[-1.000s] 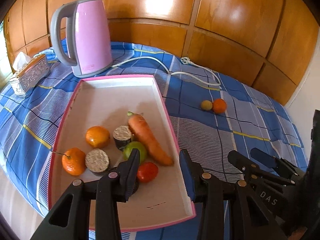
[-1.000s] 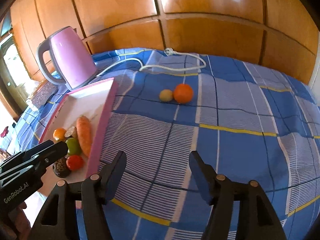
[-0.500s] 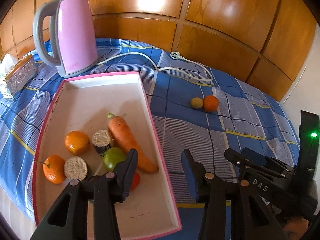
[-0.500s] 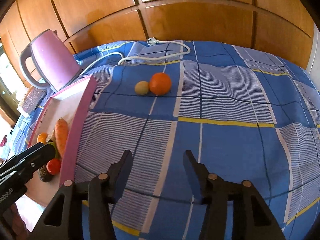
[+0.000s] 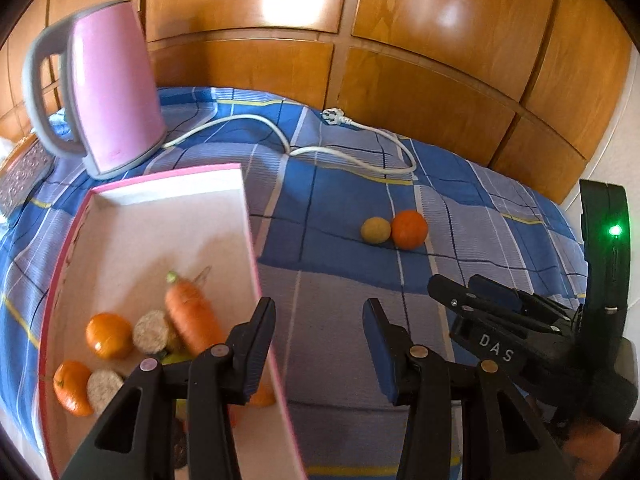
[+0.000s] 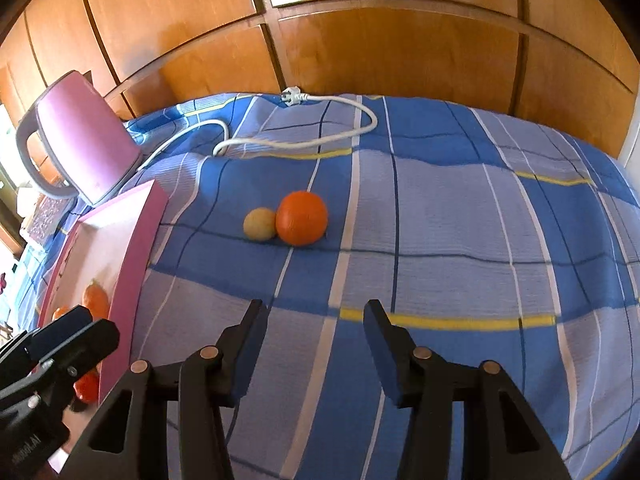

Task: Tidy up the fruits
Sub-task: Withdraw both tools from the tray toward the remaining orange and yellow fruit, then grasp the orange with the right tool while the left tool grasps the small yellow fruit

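Observation:
An orange (image 6: 301, 218) and a small yellow fruit (image 6: 259, 224) lie touching on the blue checked cloth; both also show in the left wrist view, the orange (image 5: 409, 229) and the yellow fruit (image 5: 375, 230). A pink-rimmed white tray (image 5: 247, 216) holds a carrot (image 5: 192, 318), oranges (image 5: 108, 335) and other produce. My left gripper (image 5: 320, 322) is open and empty over the tray's right rim. My right gripper (image 6: 314, 320) is open and empty, short of the two loose fruits.
A pink kettle (image 5: 114, 100) stands behind the tray, its white cord (image 6: 304, 142) looping across the cloth to the wooden panel wall. A silver tissue box (image 5: 20, 176) sits at far left. The tray's edge (image 6: 132, 264) lies left of my right gripper.
Both grippers moved right and forward toward the two loose fruits. The left gripper now sits over the tray's right rim instead of over the tray. Both stayed open.

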Motion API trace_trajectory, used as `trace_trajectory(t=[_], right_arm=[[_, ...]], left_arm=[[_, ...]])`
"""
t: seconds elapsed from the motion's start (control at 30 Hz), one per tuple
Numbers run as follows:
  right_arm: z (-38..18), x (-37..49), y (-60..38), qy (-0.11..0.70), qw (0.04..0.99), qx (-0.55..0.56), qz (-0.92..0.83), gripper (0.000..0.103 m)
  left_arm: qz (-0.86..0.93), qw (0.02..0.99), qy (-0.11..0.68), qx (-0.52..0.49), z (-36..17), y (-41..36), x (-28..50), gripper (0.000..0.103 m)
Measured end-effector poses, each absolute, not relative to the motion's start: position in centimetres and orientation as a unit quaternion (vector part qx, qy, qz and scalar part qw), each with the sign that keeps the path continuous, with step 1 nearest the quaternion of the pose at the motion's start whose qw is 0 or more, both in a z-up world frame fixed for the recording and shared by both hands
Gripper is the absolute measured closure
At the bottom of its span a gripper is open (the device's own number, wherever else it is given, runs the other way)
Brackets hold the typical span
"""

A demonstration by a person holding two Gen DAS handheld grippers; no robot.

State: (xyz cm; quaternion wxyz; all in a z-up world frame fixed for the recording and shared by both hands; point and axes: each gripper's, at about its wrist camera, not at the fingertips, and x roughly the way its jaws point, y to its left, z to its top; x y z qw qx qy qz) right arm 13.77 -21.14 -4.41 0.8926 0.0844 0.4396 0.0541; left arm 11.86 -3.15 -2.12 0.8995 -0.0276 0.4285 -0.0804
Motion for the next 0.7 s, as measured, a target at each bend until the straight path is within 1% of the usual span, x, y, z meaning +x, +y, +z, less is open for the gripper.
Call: trace_trajectory(t=[0.13, 0.23, 0.33, 0.4, 0.7], right_arm=[[-4.4, 15.2, -21.4, 0.437, 0.894, 0.081, 0.052, 0.052], [-4.3, 16.5, -21.5, 0.435, 0.895, 0.083, 0.053, 0.055], [-4.5, 17.7, -21.4, 0.435, 0.895, 0.087, 0.058, 0.055], [-4.7, 18.3, -21.3, 0.436, 0.894, 0.089, 0.062, 0.055], [-5.9, 20.3, -21.1, 0.445, 0.885, 0.114, 0.073, 0.055]], left_arm=[[-0.079, 0.898, 0.431, -0.038, -2.5, -3.8, 13.5, 0.057], [-0.078, 0.896, 0.435, -0.043, -2.8, -4.2, 14.5, 0.057], [-0.077, 0.893, 0.440, -0.049, -3.3, -4.6, 15.4, 0.057], [-0.075, 0.893, 0.441, -0.052, -3.6, -4.7, 15.9, 0.062], [-0.068, 0.888, 0.449, -0.069, -4.5, -4.3, 17.5, 0.062]])
